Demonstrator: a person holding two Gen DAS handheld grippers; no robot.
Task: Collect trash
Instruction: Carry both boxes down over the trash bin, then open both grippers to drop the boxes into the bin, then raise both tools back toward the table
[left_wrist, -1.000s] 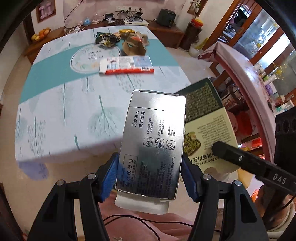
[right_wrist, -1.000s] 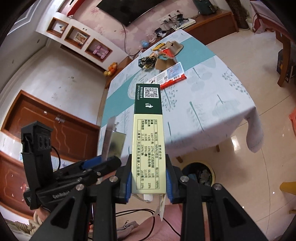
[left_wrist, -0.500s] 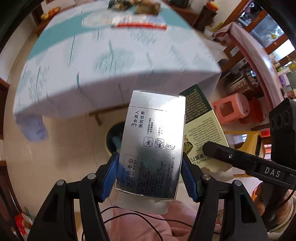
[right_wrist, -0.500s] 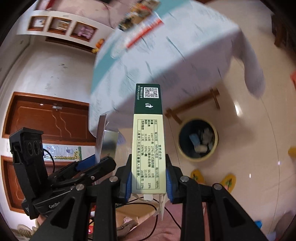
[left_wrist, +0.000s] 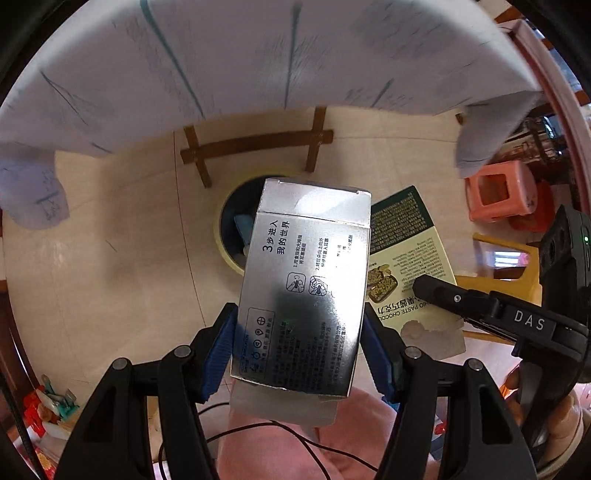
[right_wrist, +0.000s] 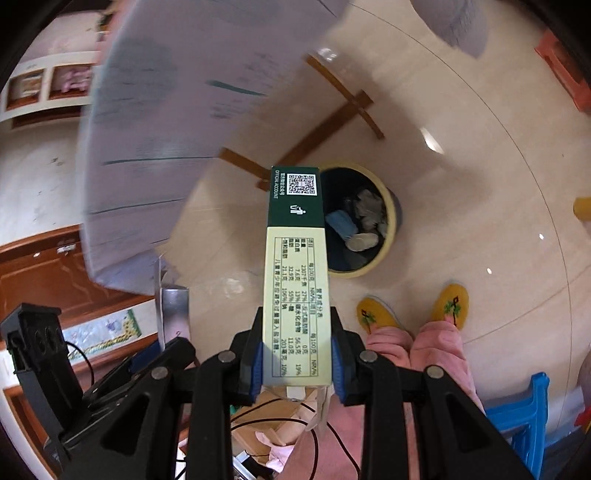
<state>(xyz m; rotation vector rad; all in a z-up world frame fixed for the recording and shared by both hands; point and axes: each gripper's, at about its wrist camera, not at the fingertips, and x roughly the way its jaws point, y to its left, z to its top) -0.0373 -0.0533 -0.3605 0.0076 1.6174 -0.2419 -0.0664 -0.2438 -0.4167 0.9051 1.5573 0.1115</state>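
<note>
My left gripper (left_wrist: 299, 350) is shut on a silver carton (left_wrist: 303, 288) with black print, held above the floor. The carton hides most of a round yellow-rimmed trash bin (left_wrist: 231, 225) below it. My right gripper (right_wrist: 295, 354) is shut on a narrow green and pale yellow box (right_wrist: 295, 266). That box also shows in the left wrist view (left_wrist: 406, 258), right of the silver carton. In the right wrist view the trash bin (right_wrist: 391, 225) stands on the floor just right of the box tip, with several scraps inside. The silver carton's edge (right_wrist: 173, 310) shows at the left.
The table with its pale leaf-print cloth (left_wrist: 258, 55) overhangs above, on a wooden crossed base (left_wrist: 258, 144). A pink stool (left_wrist: 498, 192) and a yellow stool (left_wrist: 498, 273) stand at the right. The person's yellow slippers (right_wrist: 373, 314) and pink trousers are near the bin. A blue stool (right_wrist: 524, 424) is at lower right.
Both grippers have dropped from table height toward the floor, still holding their boxes. The tabletop has slid out of view and the trash bin has come in under the boxes.
</note>
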